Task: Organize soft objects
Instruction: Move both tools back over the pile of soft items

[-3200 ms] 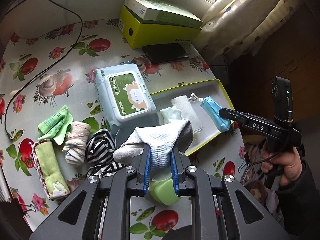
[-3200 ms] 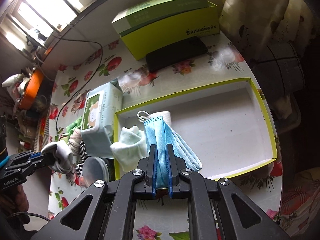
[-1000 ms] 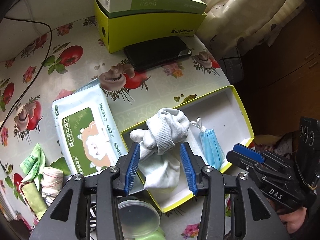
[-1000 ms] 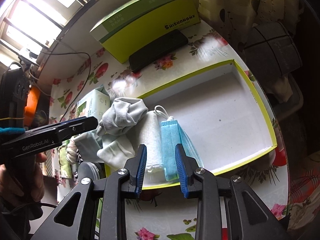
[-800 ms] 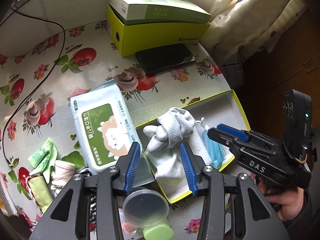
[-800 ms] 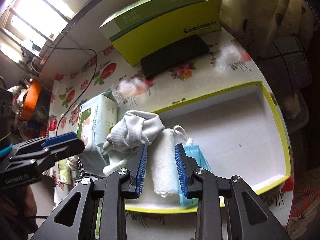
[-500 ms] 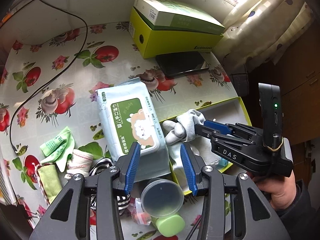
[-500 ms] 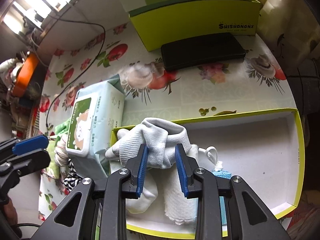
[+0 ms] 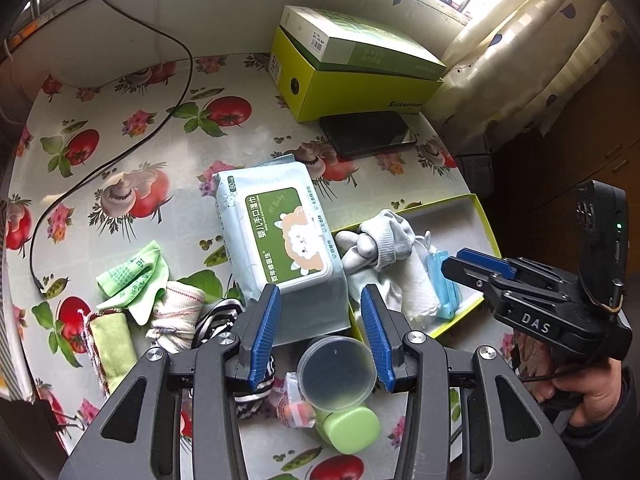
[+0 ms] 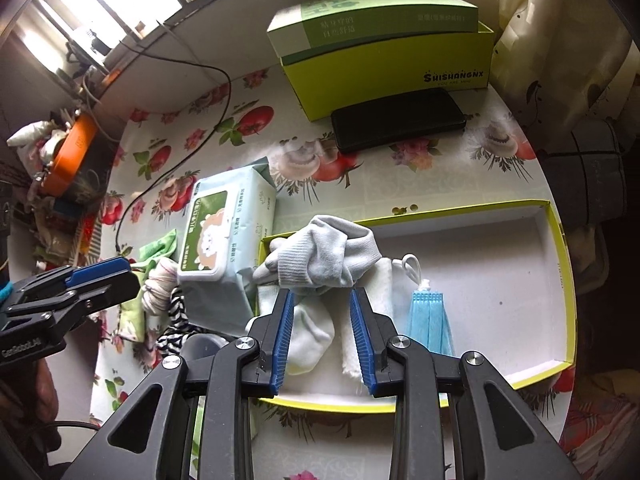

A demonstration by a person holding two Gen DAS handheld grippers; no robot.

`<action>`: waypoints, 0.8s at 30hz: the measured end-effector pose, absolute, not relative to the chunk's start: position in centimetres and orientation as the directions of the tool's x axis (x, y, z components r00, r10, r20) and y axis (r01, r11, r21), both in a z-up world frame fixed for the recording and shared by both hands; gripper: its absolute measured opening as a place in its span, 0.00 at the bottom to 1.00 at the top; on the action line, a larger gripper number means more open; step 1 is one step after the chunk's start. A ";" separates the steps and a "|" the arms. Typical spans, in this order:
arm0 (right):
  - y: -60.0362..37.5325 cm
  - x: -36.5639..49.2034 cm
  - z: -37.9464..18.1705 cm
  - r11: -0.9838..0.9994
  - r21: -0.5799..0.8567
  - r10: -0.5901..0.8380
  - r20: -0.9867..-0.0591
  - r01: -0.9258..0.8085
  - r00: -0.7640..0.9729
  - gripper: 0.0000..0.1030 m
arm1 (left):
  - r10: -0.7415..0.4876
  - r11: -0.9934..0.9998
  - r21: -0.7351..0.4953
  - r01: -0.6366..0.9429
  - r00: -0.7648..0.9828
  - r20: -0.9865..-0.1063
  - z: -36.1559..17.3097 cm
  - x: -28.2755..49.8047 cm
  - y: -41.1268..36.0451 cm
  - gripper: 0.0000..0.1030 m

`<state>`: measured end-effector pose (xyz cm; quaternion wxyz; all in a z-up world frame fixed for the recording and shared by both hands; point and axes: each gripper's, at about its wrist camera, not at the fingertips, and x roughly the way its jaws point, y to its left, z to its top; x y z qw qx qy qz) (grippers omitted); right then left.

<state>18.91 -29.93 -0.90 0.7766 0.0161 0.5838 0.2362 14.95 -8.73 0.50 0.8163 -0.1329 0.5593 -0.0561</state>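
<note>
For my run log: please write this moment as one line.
left gripper: open, empty | right gripper: open, empty | grey sock, blue mask: in tray | striped sock: on table

Right tongs [image 10: 322, 334] open above shallow yellow-rimmed cardboard tray [image 10: 558, 280] at counter's near right corner, nothing gripped. Inside tray's left end: bundled grey sock [image 10: 320, 256], white folded cloth [image 10: 356, 344], pleated blue face mask [image 10: 429, 320].

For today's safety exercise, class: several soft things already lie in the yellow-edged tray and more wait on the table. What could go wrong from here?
1. The grey sock is heaped at the tray corner, partly over its rim, and might slide out.
2. The striped cloth lies against the clear cup; pulling it with the open left tongs could tip the cup.
3. The open right tongs hang over the white sock and might snag it.
</note>
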 end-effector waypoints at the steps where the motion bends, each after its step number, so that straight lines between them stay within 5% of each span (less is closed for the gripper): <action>1: -30.0 18.4 -0.4 0.887 0.301 0.387 -0.898 -0.350 0.208 0.28 | -0.238 0.959 -0.278 -0.058 0.371 -0.898 0.6 14.7 -8.7 0.42; 24: -23.0 10.8 3.9 0.804 0.256 0.409 -0.893 -0.537 0.187 0.46 | -0.165 0.959 -0.250 -0.134 0.450 -0.878 2.7 7.3 -4.7 0.42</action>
